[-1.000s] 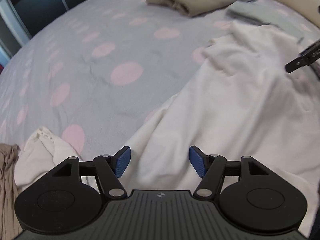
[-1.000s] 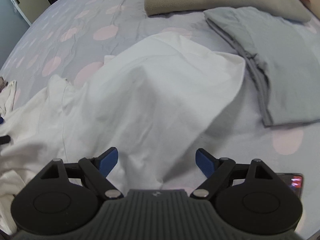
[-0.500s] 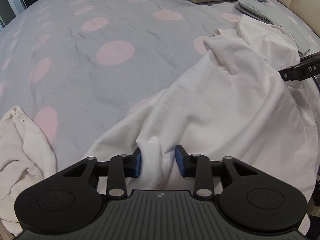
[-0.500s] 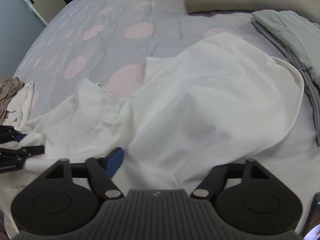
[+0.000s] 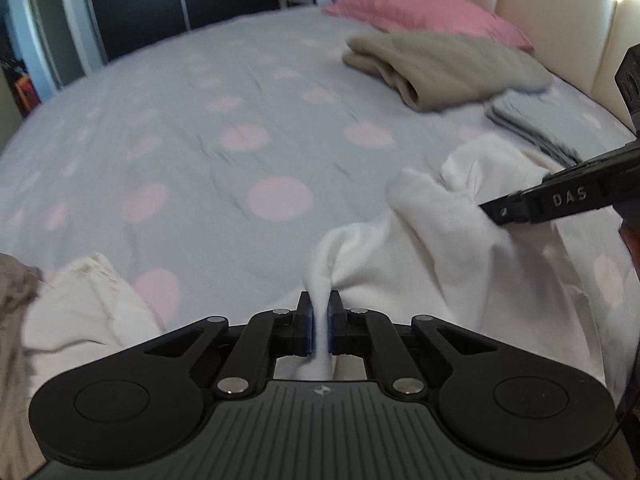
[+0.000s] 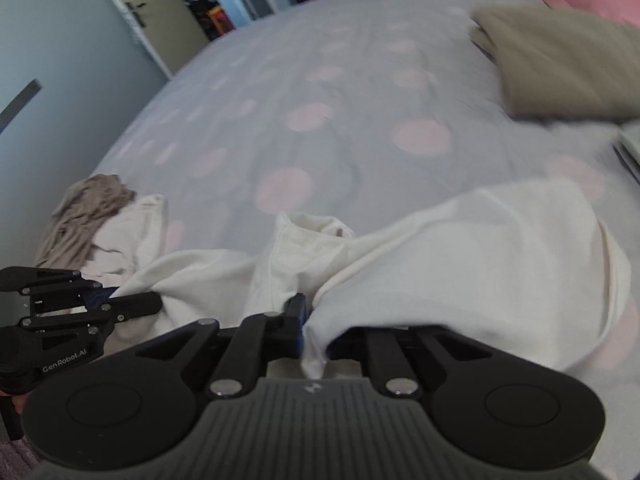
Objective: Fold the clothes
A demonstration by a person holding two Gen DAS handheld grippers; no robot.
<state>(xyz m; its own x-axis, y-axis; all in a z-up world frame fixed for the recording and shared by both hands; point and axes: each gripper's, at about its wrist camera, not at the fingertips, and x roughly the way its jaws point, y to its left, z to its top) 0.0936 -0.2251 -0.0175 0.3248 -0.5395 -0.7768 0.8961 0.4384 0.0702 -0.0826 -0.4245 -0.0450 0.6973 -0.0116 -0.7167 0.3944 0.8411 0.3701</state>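
Observation:
A crumpled white garment (image 5: 440,264) lies on the near right of the bed, and it also fills the lower part of the right wrist view (image 6: 480,248). My left gripper (image 5: 319,320) is closing tight on a raised pinch of its edge, the blue pads pressing the fabric. My right gripper (image 6: 314,332) is closing on another edge of the same garment; cloth drapes over its right finger. Each gripper shows in the other's view: the right gripper (image 5: 492,212) over the garment's far side, the left gripper (image 6: 120,296) at the garment's left end.
The bed sheet (image 5: 200,140) is grey with pink dots. A folded beige garment (image 5: 440,68) and a folded grey one (image 5: 528,124) lie at the back right, before a pink pillow (image 5: 420,16). A small white cloth (image 5: 80,300) and a brown cloth (image 6: 92,208) lie at the near left.
Both grippers went from open above the white garment to shut on its fabric. Both have lifted and tilted up, so more of the room shows. The right gripper has moved left.

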